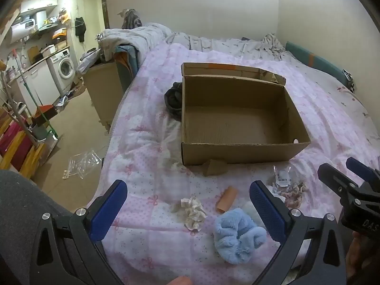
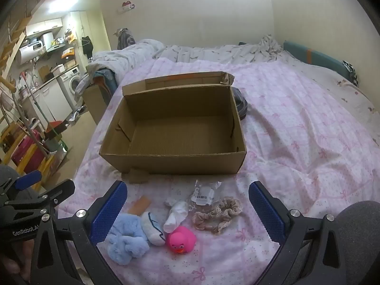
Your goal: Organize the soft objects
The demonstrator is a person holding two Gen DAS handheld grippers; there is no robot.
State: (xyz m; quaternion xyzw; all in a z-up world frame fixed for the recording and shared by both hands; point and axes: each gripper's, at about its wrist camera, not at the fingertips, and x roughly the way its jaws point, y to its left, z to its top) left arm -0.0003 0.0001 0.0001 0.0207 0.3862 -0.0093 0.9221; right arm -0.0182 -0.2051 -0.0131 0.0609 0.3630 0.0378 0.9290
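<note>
Soft objects lie bunched on the bed just ahead of both tools: a blue fluffy scrunchie (image 2: 125, 239) touching a rolled sock (image 2: 153, 229), with a white sock (image 2: 177, 215) and a pink rubber duck (image 2: 181, 237) beside them. Crowding is the likely risk: closing on one could drag a neighbour, or catch the bedspread (image 2: 296, 142) beneath. Beyond them the cardboard box (image 2: 171, 159) sits empty. Left tool (image 1: 187, 211) and right tool (image 2: 187, 211) are spread fully wide, holding and touching nothing
</note>
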